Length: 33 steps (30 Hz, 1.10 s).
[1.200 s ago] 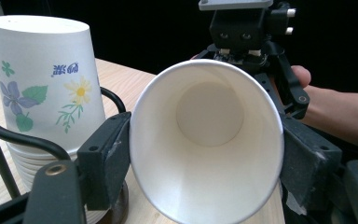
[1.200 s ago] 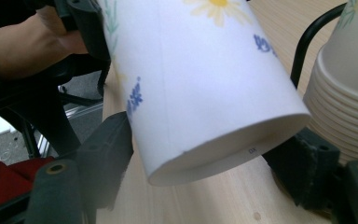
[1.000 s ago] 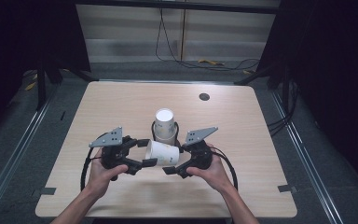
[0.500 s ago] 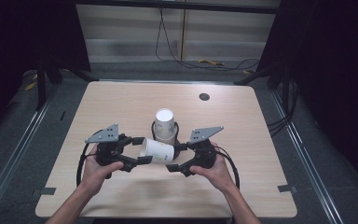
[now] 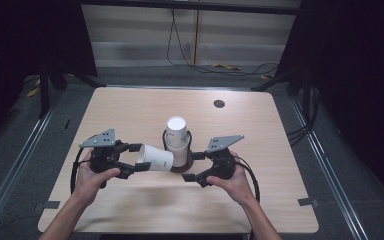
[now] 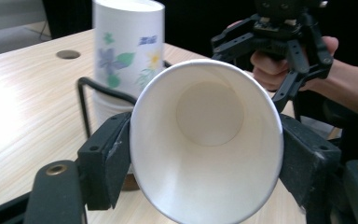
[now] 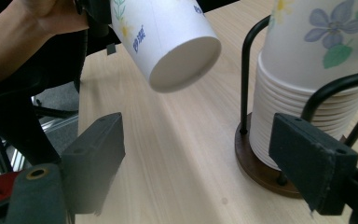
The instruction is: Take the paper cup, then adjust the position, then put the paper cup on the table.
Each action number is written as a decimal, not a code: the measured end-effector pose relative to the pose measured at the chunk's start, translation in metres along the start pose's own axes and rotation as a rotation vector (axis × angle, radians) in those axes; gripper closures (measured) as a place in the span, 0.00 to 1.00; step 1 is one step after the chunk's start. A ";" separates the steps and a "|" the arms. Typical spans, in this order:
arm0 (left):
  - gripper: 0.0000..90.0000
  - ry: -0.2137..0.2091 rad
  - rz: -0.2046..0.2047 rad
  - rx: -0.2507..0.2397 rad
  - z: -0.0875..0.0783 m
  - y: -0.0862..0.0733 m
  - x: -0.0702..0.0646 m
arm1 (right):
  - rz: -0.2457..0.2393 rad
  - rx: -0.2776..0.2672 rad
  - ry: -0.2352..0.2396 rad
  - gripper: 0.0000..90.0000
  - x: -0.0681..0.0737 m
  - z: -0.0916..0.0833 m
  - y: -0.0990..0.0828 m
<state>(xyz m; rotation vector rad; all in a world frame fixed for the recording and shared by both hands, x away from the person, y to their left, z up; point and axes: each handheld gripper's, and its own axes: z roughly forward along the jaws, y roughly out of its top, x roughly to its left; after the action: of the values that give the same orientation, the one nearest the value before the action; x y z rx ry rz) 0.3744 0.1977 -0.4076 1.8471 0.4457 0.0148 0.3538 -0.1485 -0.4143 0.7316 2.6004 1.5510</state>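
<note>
A person sits at a pale wooden table [image 5: 130, 107] with a black two-jaw gripper in each hand. The work in hand looks like taking one cup off a stack: the left gripper [image 5: 136, 157] is clamped on a white paper cup printed with small flowers and blue lettering [image 5: 155, 157], its jaws pressing on either side of the rim. The cup lies on its side in the air just above the tabletop, its open mouth facing the left gripper view and its base pointing toward the stack.

Just beside it stands a stack of matching white flowered paper cups [image 5: 176, 140], nested upside down inside a black wire holder on a round dark wooden base [image 7: 261, 170], near the middle of the table. The held cup is free of the stack, though its base is close to it.

The right gripper [image 5: 194, 167] hangs low just to the right of the holder with its jaws apart and nothing between them (in the right gripper view the stack's lower rims sit beyond its right-hand jaw, untouched).

The next move probably calls for turning the held cup upright and setting it on bare table, well clear of the holder, without squeezing the thin rim out of shape.

Both forearms come in from the near edge, hands wrapped around the gripper bodies, the two grippers pointing inward toward each other.
</note>
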 end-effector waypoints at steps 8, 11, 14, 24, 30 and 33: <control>0.29 0.070 -0.006 0.018 -0.019 0.000 0.009 | 0.007 -0.007 -0.011 0.21 -0.002 0.000 0.000; 0.29 0.090 0.004 0.042 -0.026 0.002 0.011 | 0.008 -0.010 -0.013 0.21 -0.002 -0.001 -0.001; 0.29 0.097 0.013 0.042 -0.028 0.002 0.013 | 0.015 -0.010 -0.010 0.21 -0.003 -0.001 -0.001; 0.28 0.142 0.008 0.096 -0.027 0.001 0.016 | 0.013 -0.007 -0.013 0.21 -0.003 -0.001 -0.002; 0.28 0.196 0.017 0.111 -0.029 0.003 0.019 | 0.016 -0.007 -0.015 0.21 -0.003 -0.001 -0.002; 0.28 0.203 0.009 0.108 -0.031 0.003 0.018 | 0.020 -0.006 -0.013 0.21 -0.004 0.001 -0.002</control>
<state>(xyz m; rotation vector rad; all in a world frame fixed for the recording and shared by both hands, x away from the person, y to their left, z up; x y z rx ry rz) 0.3850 0.2307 -0.3990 1.9628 0.5889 0.1893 0.3570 -0.1504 -0.4176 0.7672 2.5861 1.5528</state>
